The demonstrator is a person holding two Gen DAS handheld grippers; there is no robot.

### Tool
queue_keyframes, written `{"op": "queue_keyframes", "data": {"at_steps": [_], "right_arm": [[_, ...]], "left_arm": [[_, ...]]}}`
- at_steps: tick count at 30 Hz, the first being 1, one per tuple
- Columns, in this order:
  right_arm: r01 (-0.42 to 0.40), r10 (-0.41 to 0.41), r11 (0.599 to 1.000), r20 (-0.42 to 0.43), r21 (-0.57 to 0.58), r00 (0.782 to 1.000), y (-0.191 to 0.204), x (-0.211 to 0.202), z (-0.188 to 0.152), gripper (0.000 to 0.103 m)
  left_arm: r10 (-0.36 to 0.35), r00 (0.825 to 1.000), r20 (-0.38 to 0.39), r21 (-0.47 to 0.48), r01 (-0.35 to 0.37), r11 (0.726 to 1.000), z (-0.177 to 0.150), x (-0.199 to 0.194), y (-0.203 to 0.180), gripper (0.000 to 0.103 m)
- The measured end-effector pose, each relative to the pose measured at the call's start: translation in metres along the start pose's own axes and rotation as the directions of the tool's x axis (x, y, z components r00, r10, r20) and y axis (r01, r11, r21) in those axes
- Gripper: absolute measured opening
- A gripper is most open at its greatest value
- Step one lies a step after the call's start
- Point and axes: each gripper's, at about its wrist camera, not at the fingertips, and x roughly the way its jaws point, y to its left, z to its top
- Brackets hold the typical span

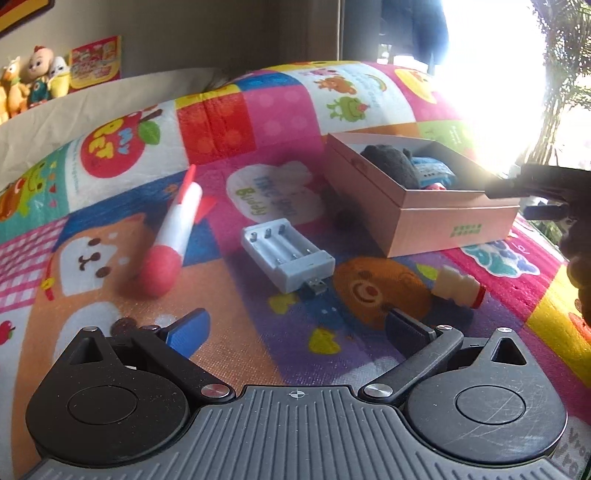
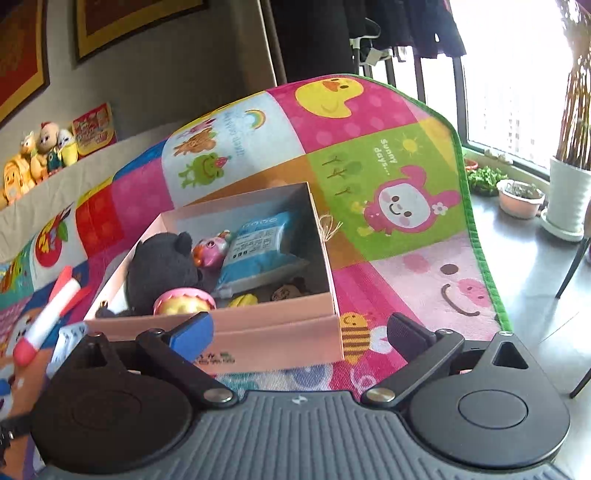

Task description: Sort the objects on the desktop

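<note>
Both hand-held grippers, left [image 1: 297, 325] and right [image 2: 301, 332], gape empty; pink box [image 2: 280, 339] edges right's.

1. Stuffed toys [image 2: 35, 157] lined along the beige ledge, beside a red-and-yellow card [image 2: 94, 128].
2. Framed pictures [image 2: 122, 26] on the wall.
3. Potted plants [image 2: 521, 197] by the window [image 2: 517, 81].

My left gripper [image 1: 295, 326]: grey ribbed body, black round discs, silver screws, crosshair mark at centre; one blue finger pad, one black. My right gripper [image 2: 299, 332]: identical build.
</note>
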Motion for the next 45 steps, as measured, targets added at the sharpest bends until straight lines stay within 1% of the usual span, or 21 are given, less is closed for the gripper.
{"op": "queue_keyframes", "data": {"at_steps": [2,4,6,8,10,12,14,19,20,21,22,23,24,26,28,31,33,37,39,43,45], "right_arm": [[-0.081,0.082,0.996,-0.018,0.039,0.996,0.002,0.007,0.004,0.103],[-0.072,0.072,0.997,-0.013,0.004,0.997,0.011,0.010,0.003,0.103],[-0.123,0.122,0.992,-0.021,-0.030,0.992,0.014,0.010,0.000,0.103],[-0.173,0.172,0.985,-0.020,-0.024,0.985,0.012,0.003,-0.005,0.103],[-0.161,0.161,0.987,0.003,-0.020,0.987,0.012,-0.007,-0.011,0.103],[-0.127,0.129,0.991,0.038,-0.049,0.991,0.015,-0.021,-0.021,0.103],[-0.120,0.124,0.990,0.050,-0.071,0.991,0.018,-0.033,-0.031,0.103],[-0.114,0.119,0.988,0.040,-0.105,0.992,0.023,-0.052,-0.056,0.103],[-0.105,0.111,0.988,0.050,-0.108,0.993,0.023,-0.054,-0.059,0.103],[-0.096,0.104,0.989,0.068,-0.112,0.992,0.024,-0.057,-0.061,0.103],[-0.091,0.101,0.989,0.083,-0.112,0.991,0.024,-0.059,-0.061,0.103],[-0.092,0.101,0.990,0.086,-0.109,0.991,0.024,-0.058,-0.061,0.103],[-0.089,0.097,0.990,0.079,-0.108,0.992,0.024,-0.057,-0.061,0.103],[-0.083,0.092,0.991,0.077,-0.109,0.993,0.025,-0.056,-0.061,0.103],[-0.087,0.096,0.990,0.080,-0.111,0.992,0.025,-0.057,-0.062,0.103],[-0.087,0.096,0.990,0.078,-0.108,0.992,0.024,-0.056,-0.062,0.103],[-0.088,0.096,0.991,0.077,-0.104,0.992,0.024,-0.056,-0.061,0.103],[-0.087,0.095,0.990,0.071,-0.108,0.993,0.025,-0.055,-0.061,0.103],[-0.083,0.092,0.990,0.073,-0.115,0.993,0.026,-0.055,-0.061,0.103],[-0.071,0.080,0.990,0.071,-0.122,0.994,0.028,-0.054,-0.062,0.103],[-0.069,0.078,0.990,0.069,-0.126,0.995,0.029,-0.054,-0.062,0.103]], "left_arm": [[0.004,1.000,-0.003,0.010,-0.004,1.000,0.003,0.002,-0.001,0.103],[0.005,1.000,-0.006,0.005,-0.005,1.000,0.007,0.005,0.000,0.103],[0.003,1.000,-0.009,-0.005,-0.003,1.000,0.012,0.010,0.001,0.103],[0.006,1.000,-0.007,-0.009,-0.006,1.000,0.016,0.018,0.000,0.103],[0.025,1.000,-0.004,-0.011,-0.025,1.000,0.022,0.027,-0.002,0.103],[0.043,0.999,-0.002,-0.014,-0.043,0.999,0.028,0.037,-0.004,0.103],[0.055,0.998,-0.001,-0.013,-0.055,0.998,0.035,0.046,-0.006,0.103],[0.064,0.993,0.098,0.007,-0.065,0.998,0.069,0.048,-0.005,0.102],[0.051,0.993,0.103,0.003,-0.051,0.999,0.077,0.050,-0.002,0.100],[0.031,0.995,0.098,-0.002,-0.031,1.000,0.084,0.054,0.002,0.085],[0.005,0.997,0.080,-0.007,-0.004,1.000,0.090,0.060,0.006,0.063],[-0.031,0.998,0.062,-0.011,0.032,0.999,0.095,0.066,0.011,0.059],[-0.085,0.995,0.049,-0.005,0.085,0.996,0.098,0.071,0.015,0.059],[-0.161,0.987,0.031,0.042,0.159,0.986,0.099,0.080,0.018,0.059],[-0.179,0.984,0.011,0.112,0.176,0.978,0.096,0.085,0.015,0.059],[-0.184,0.983,-0.013,0.220,0.182,0.958,0.086,0.086,0.007,0.057],[-0.166,0.986,-0.024,0.289,0.166,0.943,0.077,0.085,0.000,0.057],[-0.139,0.990,-0.019,0.424,0.134,0.896,0.064,0.087,-0.018,0.057],[-0.112,0.994,-0.005,0.442,0.103,0.891,0.064,0.092,-0.022,0.057],[-0.106,0.994,0.000,0.460,0.094,0.883,0.068,0.106,-0.019,0.058],[-0.091,0.996,0.002,0.471,0.079,0.879,0.069,0.111,-0.018,0.056]]}}
